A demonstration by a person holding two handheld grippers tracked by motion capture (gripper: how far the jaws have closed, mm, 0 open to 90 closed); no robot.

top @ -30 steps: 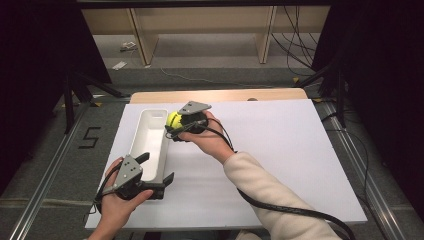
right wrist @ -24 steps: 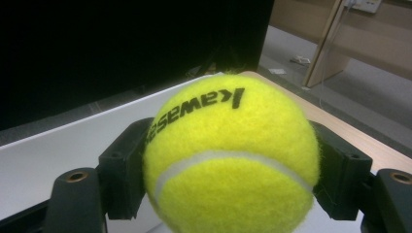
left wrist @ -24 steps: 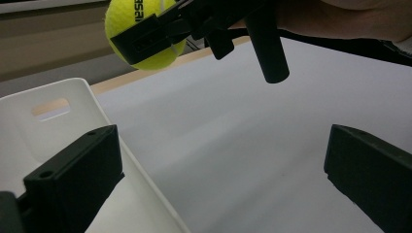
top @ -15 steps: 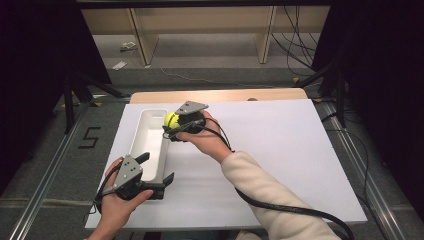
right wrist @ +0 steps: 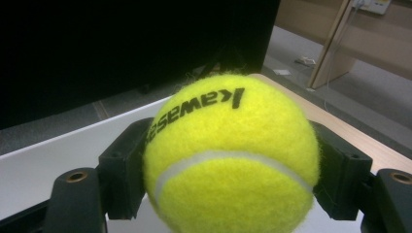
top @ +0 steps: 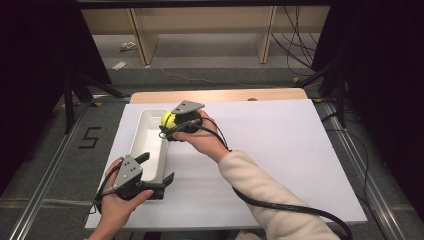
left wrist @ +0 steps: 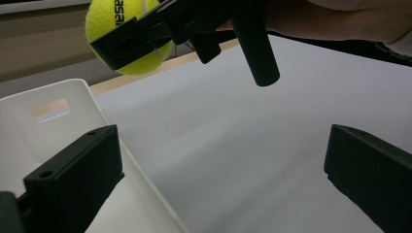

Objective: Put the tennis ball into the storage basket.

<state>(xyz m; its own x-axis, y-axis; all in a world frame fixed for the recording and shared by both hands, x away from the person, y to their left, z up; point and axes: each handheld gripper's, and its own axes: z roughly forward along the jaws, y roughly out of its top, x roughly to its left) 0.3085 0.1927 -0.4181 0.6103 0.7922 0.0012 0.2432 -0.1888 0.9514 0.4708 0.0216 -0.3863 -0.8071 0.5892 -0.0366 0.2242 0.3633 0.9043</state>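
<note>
Nothing much has shifted since the earlier frames: the right hand-held gripper is still poised at the far end of the long white plastic tray, and the left hand-held gripper still sits at the tray's near end.

In the right gripper view, the fuzzy yellow-green tennis ball with black lettering is clamped between the two black jaws, which press on its sides. From above, the ball hangs over the tray's right rim near the far end, above the white-covered bench. The left gripper view shows its own jaws spread wide with nothing between them: one lies inside the tray, the other over the bare bench, so they straddle the tray's side wall without squeezing it.

The step in hand looks like setting the ball into the tray. To do it well, I would carry the ball a little further inward until it is clear of the rim, lower it close to the tray floor, and only then ease the jaws apart, since a ball let go from height will bounce or roll out. Closing the left jaws on the wall would keep the light tray from sliding.
</note>
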